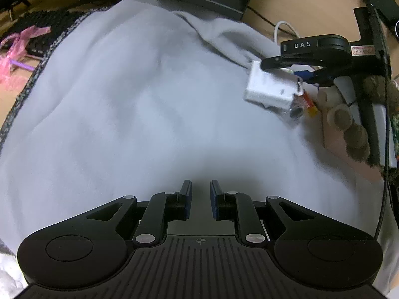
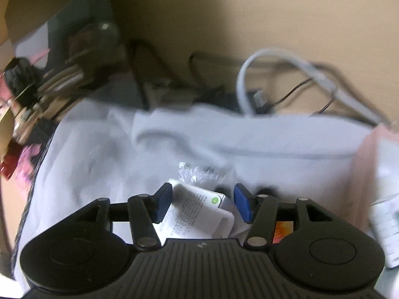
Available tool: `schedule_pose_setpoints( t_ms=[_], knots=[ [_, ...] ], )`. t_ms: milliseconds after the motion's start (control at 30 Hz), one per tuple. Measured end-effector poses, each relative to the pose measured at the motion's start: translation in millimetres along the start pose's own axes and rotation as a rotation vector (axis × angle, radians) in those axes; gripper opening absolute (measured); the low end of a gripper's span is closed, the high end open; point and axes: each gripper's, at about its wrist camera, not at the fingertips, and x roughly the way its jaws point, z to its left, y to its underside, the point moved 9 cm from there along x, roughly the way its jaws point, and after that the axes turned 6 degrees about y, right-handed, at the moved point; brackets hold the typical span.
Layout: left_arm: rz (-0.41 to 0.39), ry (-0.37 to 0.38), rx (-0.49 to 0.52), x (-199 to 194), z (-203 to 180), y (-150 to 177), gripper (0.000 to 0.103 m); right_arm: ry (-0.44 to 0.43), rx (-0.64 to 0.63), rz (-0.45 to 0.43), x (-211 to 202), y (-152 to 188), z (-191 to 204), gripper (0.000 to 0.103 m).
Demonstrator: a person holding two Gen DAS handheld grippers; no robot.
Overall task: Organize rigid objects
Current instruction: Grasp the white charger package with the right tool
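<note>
Pickup step: right gripper [image 2: 202, 203] fingers wide apart, white rectangular plastic box [image 2: 197, 214] between them, ungripped; next close squarely. Left gripper [image 1: 201, 199] fingers narrowly parted, empty, over grey cloth [image 1: 139, 94].

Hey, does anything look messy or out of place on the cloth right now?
Yes. The white box sits askew at the cloth's right edge, between the right tool's fingers, with a crumpled clear wrapper loose beside it. The cloth itself is rumpled.
</note>
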Motion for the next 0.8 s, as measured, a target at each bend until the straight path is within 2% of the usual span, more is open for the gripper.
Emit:
schedule_pose_setpoints(
  t_ms=[67,167,233,333,400,600,800],
  knots=[
    [0.006,-0.006,-0.006,0,1,3,0.017,-0.032,-0.026,0.007,-2,10,11,0.051],
    [0.01,-0.011,-0.011,3,-1,5,0.017,0.008,-0.138,-0.038,-12,24,30,0.048],
    [0.009,-0.007,-0.009,3,-4,5,0.017,-0.013,-0.164,-0.037,-21,34,38,0.046],
    [0.01,0.004,0.006,5,-11,4,0.017,-0.086,-0.175,-0.006,-39,54,44,0.037],
    [0.01,0.011,0.012,7,-16,4,0.017,-0.123,-0.182,0.023,-51,72,47,0.025],
    [-0.01,0.012,0.015,9,-26,0,0.017,-0.111,-0.211,0.054,-79,122,34,0.025],
    [-0.069,0.053,0.061,7,-44,-19,0.017,-0.042,-0.183,0.03,-93,145,3,0.025]
  ],
)
